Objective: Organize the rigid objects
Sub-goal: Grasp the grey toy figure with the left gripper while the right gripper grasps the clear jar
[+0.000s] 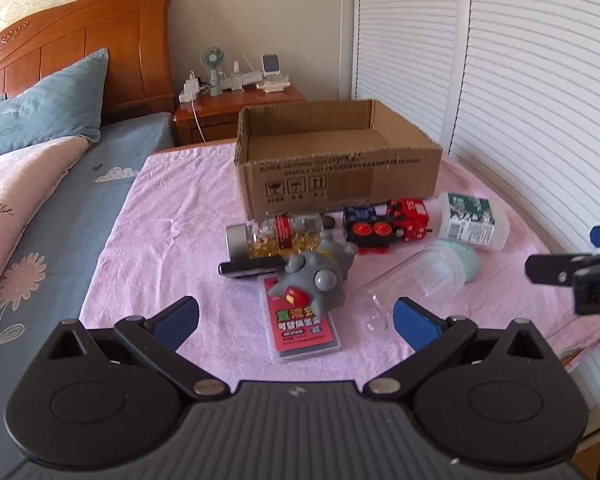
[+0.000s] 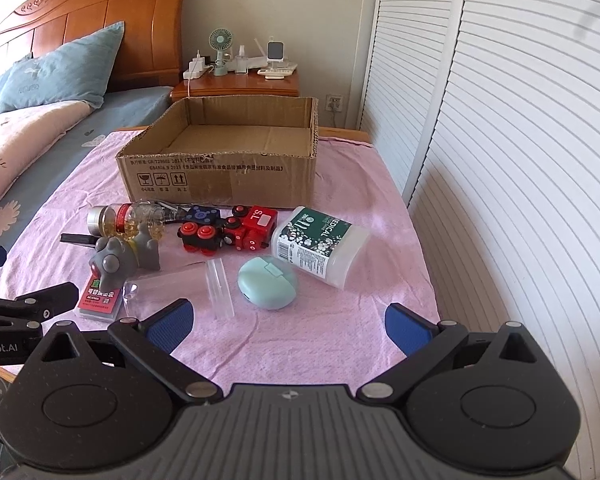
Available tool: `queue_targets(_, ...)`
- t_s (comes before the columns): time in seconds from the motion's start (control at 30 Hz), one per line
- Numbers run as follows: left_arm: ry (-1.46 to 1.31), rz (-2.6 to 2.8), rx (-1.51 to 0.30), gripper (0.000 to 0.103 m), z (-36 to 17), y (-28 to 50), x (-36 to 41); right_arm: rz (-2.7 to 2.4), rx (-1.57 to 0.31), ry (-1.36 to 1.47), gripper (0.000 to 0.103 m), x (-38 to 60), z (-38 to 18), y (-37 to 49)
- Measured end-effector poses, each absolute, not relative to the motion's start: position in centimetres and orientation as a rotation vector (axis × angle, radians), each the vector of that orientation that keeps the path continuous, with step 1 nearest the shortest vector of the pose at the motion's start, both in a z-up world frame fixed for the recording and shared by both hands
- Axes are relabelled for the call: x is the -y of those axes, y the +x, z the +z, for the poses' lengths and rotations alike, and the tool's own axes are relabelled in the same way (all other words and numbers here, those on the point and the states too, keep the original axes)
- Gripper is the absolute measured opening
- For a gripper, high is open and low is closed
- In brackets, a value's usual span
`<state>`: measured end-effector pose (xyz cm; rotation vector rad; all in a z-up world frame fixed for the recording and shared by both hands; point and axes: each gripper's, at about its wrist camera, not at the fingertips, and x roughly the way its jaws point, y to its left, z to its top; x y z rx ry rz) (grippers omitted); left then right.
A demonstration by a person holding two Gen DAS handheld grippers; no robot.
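One "EDICAL"-lettered white container on cloth

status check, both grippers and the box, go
Left gripper open, empty. Right gripper open, empty. Cardboard box empty as far as seen; toy train, mint case, white bottle on the pink cloth. Nothing blocking.

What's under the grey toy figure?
The grey rubbery toy figure lies on a red-labelled flat plastic case. The case's far end is covered; whether anything else sits beneath cannot be seen.
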<state>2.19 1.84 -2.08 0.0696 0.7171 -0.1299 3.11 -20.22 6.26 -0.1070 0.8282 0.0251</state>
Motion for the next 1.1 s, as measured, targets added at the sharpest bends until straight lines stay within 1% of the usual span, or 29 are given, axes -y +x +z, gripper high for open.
queue_targets(0.17,0.078,-0.141,-0.758,0.103,-4.3,3.3,-2.2,0.025,-0.847,-0.104,0.103,20.9,5.2,3.6)
queue_targets(0.53,0.003,-0.137,-0.835,0.103,-8.3,6.4,-3.0,0.023,-0.891,-0.110,0.103,21.4,3.1,5.1)
queue_targets(0.7,0.001,-0.122,-0.859,0.103,-9.1,7.2,-3.6,0.039,-0.891,-0.124,0.103,21.0,2.7,5.5)
queue_targets(1.1,-0.016,-0.057,-0.881,0.103,-8.9,6.0,-7.4,0.137,-0.887,-0.186,0.103,19.1,2.2,5.8)
